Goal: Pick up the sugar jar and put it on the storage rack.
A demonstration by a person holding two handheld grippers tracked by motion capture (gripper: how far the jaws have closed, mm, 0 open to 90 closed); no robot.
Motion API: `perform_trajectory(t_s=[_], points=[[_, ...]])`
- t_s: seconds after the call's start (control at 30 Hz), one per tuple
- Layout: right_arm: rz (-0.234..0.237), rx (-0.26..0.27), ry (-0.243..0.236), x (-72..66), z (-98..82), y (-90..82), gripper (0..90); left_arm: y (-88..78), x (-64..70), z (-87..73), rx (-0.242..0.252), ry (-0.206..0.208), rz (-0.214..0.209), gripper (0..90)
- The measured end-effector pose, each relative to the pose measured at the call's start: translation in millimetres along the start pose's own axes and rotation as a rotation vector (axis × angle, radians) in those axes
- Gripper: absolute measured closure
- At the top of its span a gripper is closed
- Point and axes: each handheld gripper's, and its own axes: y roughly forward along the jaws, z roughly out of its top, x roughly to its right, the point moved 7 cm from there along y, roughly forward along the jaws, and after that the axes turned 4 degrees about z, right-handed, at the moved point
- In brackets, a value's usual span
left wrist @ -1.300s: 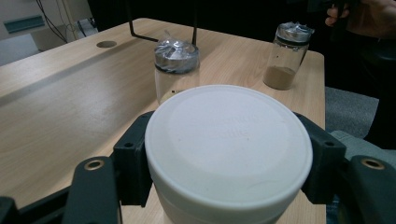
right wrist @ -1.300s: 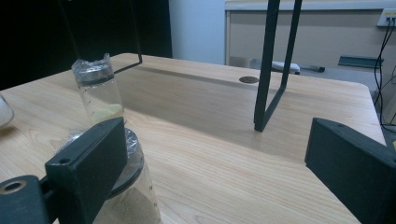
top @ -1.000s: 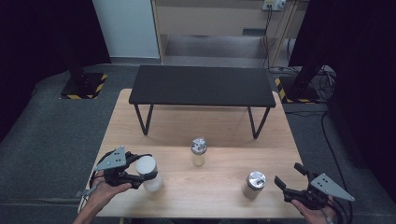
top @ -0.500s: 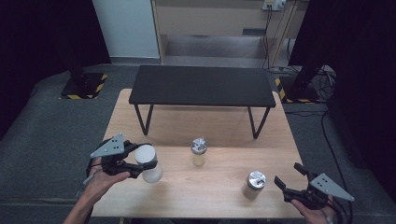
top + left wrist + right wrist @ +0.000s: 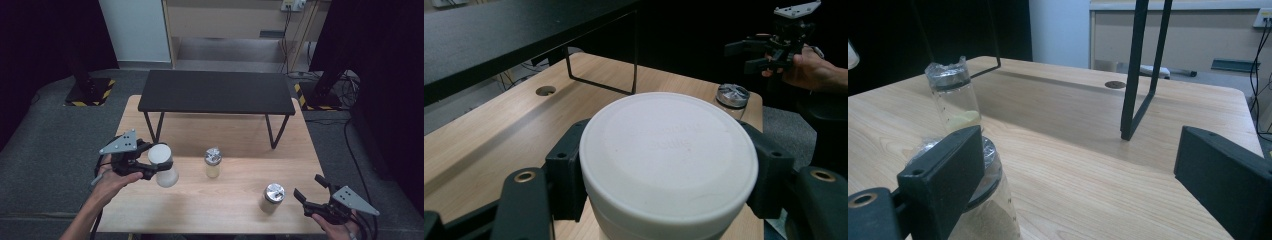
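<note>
From the high view, my left fingers [image 5: 152,167] pinch a white lidded container [image 5: 162,164] above the left part of the wooden tabletop [image 5: 235,140] — tilted, its lid turned toward the camera. A foil-capped jar [image 5: 213,162] stands mid-table, a second foil-capped jar [image 5: 272,198] nearer my right fingers [image 5: 311,192], which hover spread at the front right corner. A black bench [image 5: 216,92] spans the far half.

In the left gripper view, the container's white lid [image 5: 669,150] sits clamped between both black pads, one at each side; beyond it, the second jar [image 5: 733,97] and my right hand [image 5: 809,67] with its gripper.

In the right gripper view, my fingers [image 5: 1083,175] stand wide apart, gripping nothing — the near jar [image 5: 990,210] just by the left pad, the other jar [image 5: 954,95] behind it.
</note>
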Motion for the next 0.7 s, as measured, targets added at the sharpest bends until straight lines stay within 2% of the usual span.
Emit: perform_trajectory(t_s=[0.37, 0.7], points=[[-0.002, 0.001, 0.002, 0.3, -0.1, -0.1, 6.8, 1.3, -9.8, 19.7, 0.001, -0.011, 0.009, 32.6], [-0.001, -0.001, 0.002, 0.4, -0.3, 0.3, 6.8, -3.7, -19.2, 43.5, 0.001, -0.002, 0.032, 32.6]])
